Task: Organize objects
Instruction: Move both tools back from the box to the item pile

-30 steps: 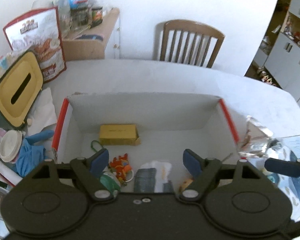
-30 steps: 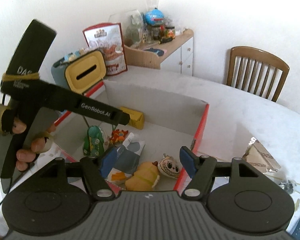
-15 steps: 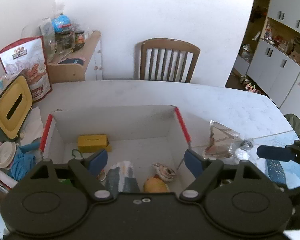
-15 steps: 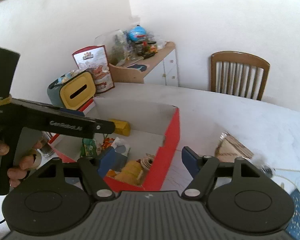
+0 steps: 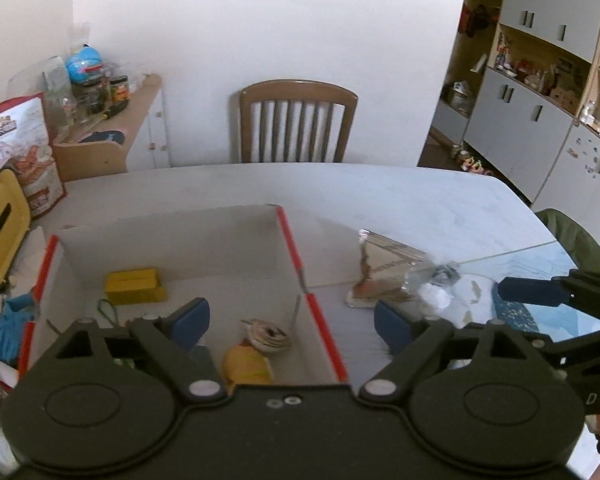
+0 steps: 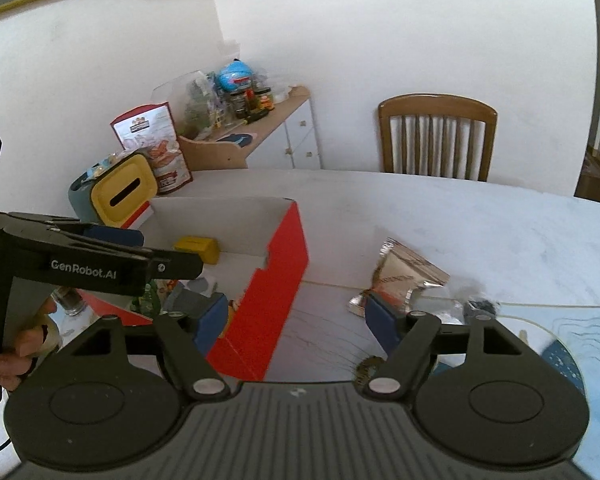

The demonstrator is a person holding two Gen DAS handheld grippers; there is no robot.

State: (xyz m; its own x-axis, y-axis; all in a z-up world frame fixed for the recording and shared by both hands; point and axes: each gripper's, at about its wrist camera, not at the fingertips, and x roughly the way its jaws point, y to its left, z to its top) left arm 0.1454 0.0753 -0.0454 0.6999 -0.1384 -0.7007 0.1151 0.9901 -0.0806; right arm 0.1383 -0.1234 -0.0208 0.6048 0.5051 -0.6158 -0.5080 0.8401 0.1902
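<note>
left gripper (image 5: 290, 322): fingers gaping apart, nothing held, hovering over red-and-white cardboard box (image 5: 300, 264)
right gripper (image 6: 296, 320): fingers spread, empty; torn silver foil packet (image 6: 404, 276) lying ahead of right finger

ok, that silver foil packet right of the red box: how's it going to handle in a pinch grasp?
The foil packet looks torn open and crumpled, so probably light and floppy; expect it to fold between the fingers. The shiny film may slip. It lies flat on the table, so an edge pinch seems likelier to work.

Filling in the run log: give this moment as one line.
left gripper: open, empty | right gripper: open, empty | red box: holds toys | foil packet: on table, outside box
</note>
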